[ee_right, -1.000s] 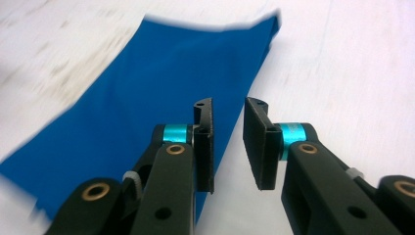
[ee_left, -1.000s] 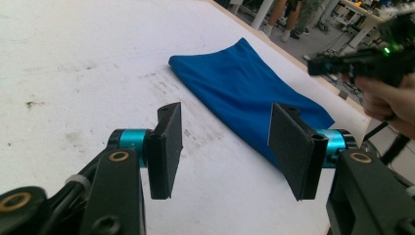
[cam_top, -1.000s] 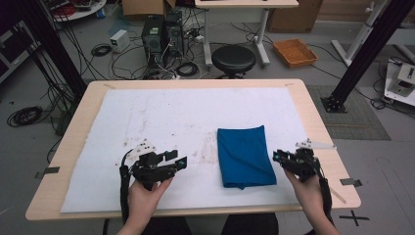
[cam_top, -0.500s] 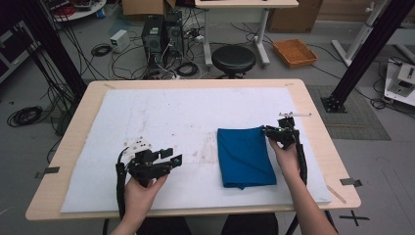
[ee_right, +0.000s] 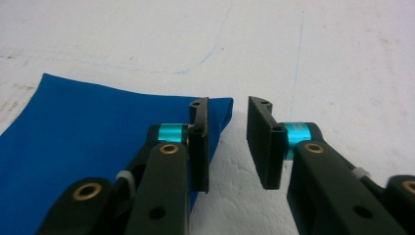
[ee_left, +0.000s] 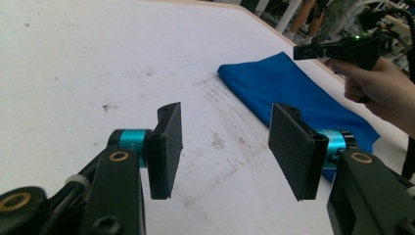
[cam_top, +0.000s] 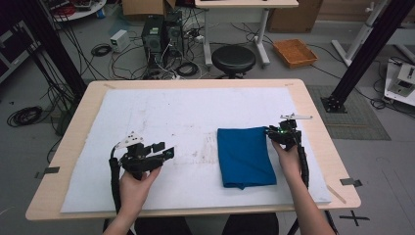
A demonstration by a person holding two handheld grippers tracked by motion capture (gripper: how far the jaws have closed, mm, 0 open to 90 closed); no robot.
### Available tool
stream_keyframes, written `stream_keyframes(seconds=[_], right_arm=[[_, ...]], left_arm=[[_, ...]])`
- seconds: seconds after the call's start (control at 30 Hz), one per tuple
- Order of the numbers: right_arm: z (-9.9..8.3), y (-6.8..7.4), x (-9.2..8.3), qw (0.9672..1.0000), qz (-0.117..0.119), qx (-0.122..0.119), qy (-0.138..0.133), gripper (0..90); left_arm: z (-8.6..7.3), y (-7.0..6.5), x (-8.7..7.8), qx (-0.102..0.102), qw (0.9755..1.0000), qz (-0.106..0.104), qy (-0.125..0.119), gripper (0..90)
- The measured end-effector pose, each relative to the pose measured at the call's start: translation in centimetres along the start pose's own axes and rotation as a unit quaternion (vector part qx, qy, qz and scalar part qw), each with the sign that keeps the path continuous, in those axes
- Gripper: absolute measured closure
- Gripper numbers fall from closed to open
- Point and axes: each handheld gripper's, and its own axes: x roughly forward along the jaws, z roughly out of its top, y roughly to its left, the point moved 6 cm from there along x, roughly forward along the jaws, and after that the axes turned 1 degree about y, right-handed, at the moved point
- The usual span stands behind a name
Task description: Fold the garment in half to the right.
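The right gripper (ee_right: 227,142), jaws just opening and holding nothing, hovers at the far right corner of the folded blue cloth (cam_top: 244,155), which lies right of the table's (cam_top: 313,112) middle. The left gripper (ee_left: 225,147) waits, half open and empty. Likely next: pinching that corner to fold.

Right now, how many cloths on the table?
1. A folded blue cloth lies on the white mat, right of centre, with the right gripper at its far right corner. Nothing suggests another is hidden.
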Motion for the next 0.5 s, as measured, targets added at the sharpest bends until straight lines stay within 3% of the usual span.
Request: stream_keyframes(seconds=[0.27, 0.37, 0.5], right_arm=[[0.4, -0.2, -3.0, 0.9993, 0.000, -0.019, -0.033, 52.3], [0.2, 0.0, -4.3, 0.9984, 0.001, -0.035, -0.045, 49.0], [0.1, 0.1, -5.6, 0.9971, -0.002, -0.050, -0.057, 46.7]], left_arm=[[1.9, 1.3, 0.2, 0.036, 0.9990, 0.024, -0.007, 44.4], [2.3, 2.2, 0.2, 0.048, 0.9978, 0.044, -0.016, 42.9], [2.3, 3.0, -0.1, 0.076, 0.9942, 0.072, -0.025, 41.3]])
